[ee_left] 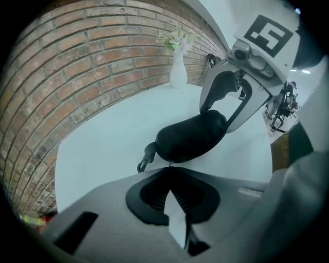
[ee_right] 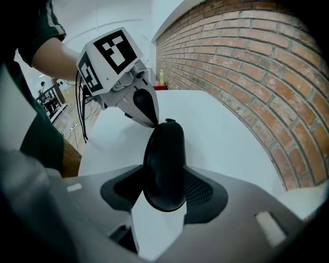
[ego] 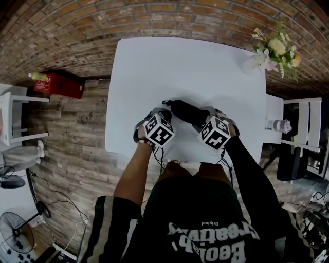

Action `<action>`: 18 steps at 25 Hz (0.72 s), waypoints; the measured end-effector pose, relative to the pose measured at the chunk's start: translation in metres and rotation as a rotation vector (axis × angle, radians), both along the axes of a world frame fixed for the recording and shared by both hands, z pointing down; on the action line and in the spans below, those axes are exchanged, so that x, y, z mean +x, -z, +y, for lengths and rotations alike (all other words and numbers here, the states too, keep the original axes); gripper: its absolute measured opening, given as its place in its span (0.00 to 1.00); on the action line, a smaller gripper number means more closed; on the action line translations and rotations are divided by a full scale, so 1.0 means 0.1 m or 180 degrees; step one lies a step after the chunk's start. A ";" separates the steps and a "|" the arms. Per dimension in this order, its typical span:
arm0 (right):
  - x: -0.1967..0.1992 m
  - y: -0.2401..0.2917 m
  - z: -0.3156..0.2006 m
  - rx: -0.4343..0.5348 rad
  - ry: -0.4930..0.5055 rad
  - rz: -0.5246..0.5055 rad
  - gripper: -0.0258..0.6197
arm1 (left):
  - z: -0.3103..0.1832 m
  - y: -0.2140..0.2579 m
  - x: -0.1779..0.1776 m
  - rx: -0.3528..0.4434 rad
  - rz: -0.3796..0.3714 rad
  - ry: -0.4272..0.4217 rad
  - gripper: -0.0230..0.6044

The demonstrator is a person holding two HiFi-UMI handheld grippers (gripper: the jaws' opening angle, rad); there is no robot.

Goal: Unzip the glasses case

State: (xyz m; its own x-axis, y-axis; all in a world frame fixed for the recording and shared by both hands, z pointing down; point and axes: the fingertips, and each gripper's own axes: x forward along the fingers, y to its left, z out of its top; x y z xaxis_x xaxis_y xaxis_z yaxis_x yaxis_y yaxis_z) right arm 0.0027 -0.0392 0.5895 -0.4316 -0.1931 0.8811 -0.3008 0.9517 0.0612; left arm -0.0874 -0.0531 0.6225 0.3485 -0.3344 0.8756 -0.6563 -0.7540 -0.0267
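Fingers of the left gripper (ee_left: 170, 167) were pressed together with no gap, tips right at the near long edge of the glasses case (ee_left: 190, 136). A tiny tab (ee_left: 170, 163) sat at that spot; couldn't tell if it was pinched.

Right gripper (ee_right: 164, 174) fingers stood wide but were clamped on the case. Its rounded end was seated between them, with both pads against its sides.

Case was black, long and rounded, and looked closed. It lay on the white bench (ego: 180, 61), toward the person's edge, angled across between the two grippers. Each gripper was at one end of it. The end by the left gripper carried a short strap with a small clasp (ee_left: 146, 158), resting on the bench.

From the right gripper view, the left gripper's tip met the far end of the case. Both grippers were tilted steeply down at it, marker cubes on top. Left forearm (ego: 134, 172) was bare, right arm was in a black sleeve (ego: 252, 169).

A white vase of flowers (ego: 275, 49) stood at the far right corner of the bench, near the brick wall (ego: 154, 15) and well apart from the case. A red box (ego: 60, 85) sat on the plank floor (ego: 67, 133), left of the bench.
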 end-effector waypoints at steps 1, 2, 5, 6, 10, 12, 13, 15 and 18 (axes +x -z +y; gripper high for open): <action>0.00 0.00 0.00 0.0000 -0.0001 0.0000 0.41 | -0.01 0.00 -0.01 0.0002 -0.0007 -0.0007 0.05; 0.00 0.00 0.00 -0.0002 -0.0003 0.0001 0.41 | -0.03 -0.01 -0.02 0.0002 -0.0014 -0.0013 0.05; -0.01 -0.01 0.00 -0.0004 -0.0003 -0.0001 0.41 | -0.06 -0.02 -0.03 0.0007 -0.0032 -0.0021 0.05; -0.01 -0.01 0.00 -0.0002 -0.0003 -0.0003 0.41 | -0.07 -0.02 -0.04 0.0008 -0.0038 -0.0025 0.05; -0.01 -0.01 0.00 0.0018 -0.0009 -0.0014 0.41 | -0.12 -0.03 -0.05 0.0008 -0.0063 -0.0058 0.05; -0.01 -0.01 0.00 0.0022 -0.0011 -0.0013 0.41 | -0.14 -0.03 -0.05 0.0012 -0.0073 -0.0069 0.05; -0.01 -0.01 0.00 0.0019 -0.0010 -0.0011 0.41 | -0.16 -0.03 -0.05 0.0015 -0.0079 -0.0076 0.05; -0.01 -0.01 0.00 0.0008 -0.0009 -0.0011 0.41 | -0.18 -0.03 -0.05 0.0013 -0.0091 -0.0093 0.05; -0.01 -0.01 -0.01 0.0004 -0.0009 -0.0007 0.41 | -0.21 -0.04 -0.05 0.0005 -0.0100 -0.0111 0.05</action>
State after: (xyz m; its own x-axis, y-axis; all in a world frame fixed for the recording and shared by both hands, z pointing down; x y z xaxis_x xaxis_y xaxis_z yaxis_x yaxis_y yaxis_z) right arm 0.0022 -0.0397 0.5906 -0.4330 -0.1956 0.8799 -0.3037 0.9507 0.0619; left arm -0.0926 -0.0736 0.6263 0.3324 -0.3238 0.8858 -0.6284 -0.7764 -0.0480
